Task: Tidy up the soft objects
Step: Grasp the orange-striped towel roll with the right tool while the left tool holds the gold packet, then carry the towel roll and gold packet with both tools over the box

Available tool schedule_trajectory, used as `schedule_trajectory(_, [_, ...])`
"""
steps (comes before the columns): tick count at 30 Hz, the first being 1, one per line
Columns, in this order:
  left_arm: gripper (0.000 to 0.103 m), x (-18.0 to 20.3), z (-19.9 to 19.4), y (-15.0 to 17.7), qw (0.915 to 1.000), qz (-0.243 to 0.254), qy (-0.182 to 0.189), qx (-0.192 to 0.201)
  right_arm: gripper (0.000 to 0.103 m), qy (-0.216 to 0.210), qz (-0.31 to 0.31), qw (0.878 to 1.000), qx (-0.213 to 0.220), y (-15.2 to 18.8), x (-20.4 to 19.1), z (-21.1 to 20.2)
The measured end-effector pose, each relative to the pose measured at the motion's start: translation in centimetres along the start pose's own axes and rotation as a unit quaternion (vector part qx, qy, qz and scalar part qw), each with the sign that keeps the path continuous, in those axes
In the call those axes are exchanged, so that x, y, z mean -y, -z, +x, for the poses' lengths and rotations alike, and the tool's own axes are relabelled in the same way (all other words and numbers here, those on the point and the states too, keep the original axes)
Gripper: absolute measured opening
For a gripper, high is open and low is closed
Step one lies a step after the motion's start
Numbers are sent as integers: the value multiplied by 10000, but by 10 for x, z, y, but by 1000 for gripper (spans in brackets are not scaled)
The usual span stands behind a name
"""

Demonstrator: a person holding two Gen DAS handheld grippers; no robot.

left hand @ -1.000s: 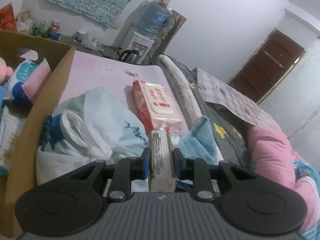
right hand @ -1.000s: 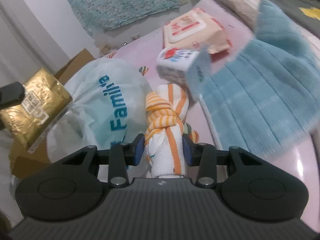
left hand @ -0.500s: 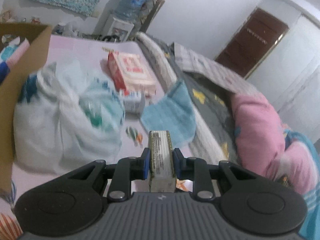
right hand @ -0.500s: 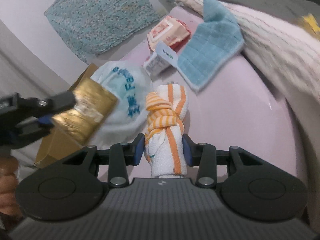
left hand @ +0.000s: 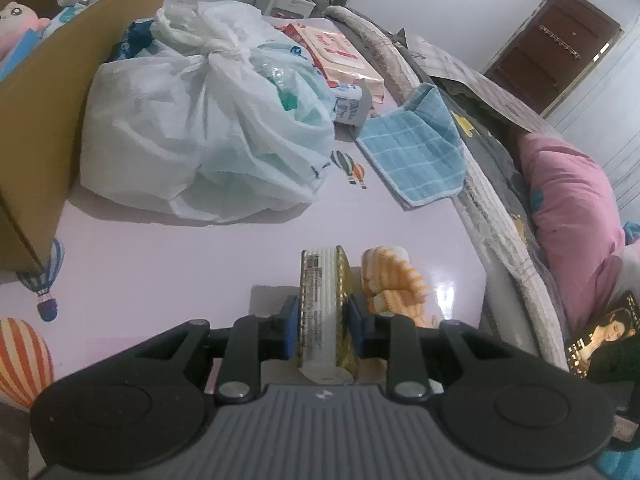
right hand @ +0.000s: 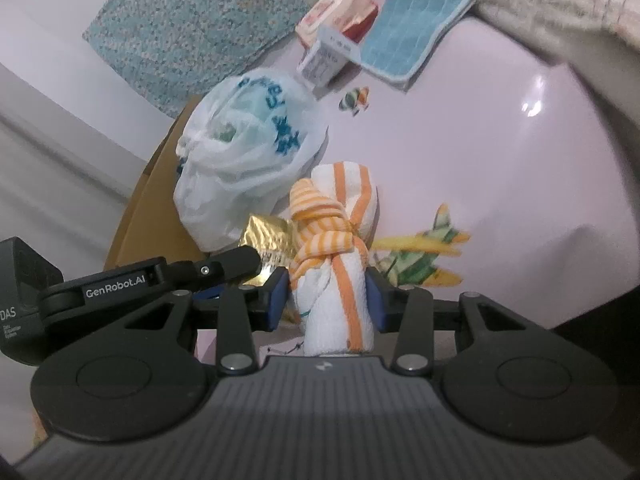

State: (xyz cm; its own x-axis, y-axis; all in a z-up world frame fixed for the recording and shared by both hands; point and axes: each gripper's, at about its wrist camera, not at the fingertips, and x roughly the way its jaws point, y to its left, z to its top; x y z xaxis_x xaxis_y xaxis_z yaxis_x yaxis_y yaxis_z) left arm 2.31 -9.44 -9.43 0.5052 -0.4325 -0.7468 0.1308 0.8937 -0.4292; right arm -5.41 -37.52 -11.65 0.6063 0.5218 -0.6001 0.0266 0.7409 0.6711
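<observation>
Pink bedding (left hand: 160,264) fills more of both views than a second ago, and the two grippers have drawn side by side. Left gripper (left hand: 323,330) clamps a gold tissue pack (left hand: 325,312); right gripper (right hand: 327,300) pinches a knotted orange-striped towel (right hand: 336,264). That towel hides most of the pack in the right view. A tied white plastic bag (left hand: 192,120) sits beside the cardboard box (left hand: 44,92).

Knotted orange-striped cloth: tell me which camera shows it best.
The right wrist view. There the knotted orange-striped cloth stands front and centre between the blue pads of the right claw, knot and stripes plain. The left wrist view catches only part of it, beside the gold packet that the left claw holds.
</observation>
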Motion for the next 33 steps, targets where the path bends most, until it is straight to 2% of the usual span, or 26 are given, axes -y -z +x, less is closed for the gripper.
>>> schedule_trajectory(11, [31, -10, 3, 2, 9998, -144, 85, -135, 40, -242, 249, 9994, -15, 3, 3, 10])
schedule_trajectory(19, [26, -13, -14, 3, 9986, -319, 395, -143, 40, -587, 449, 9972, 75, 7, 0, 0])
schedule_trajectory(26, [26, -9, -52, -2, 9969, -275, 713, 207, 40, -719, 6, 9968, 351, 3, -32, -28])
schedule_trajectory(33, [26, -18, -114, -11, 9919, -233, 872, 890, 40, -992, -752, 9906, 562, -7, -92, -48])
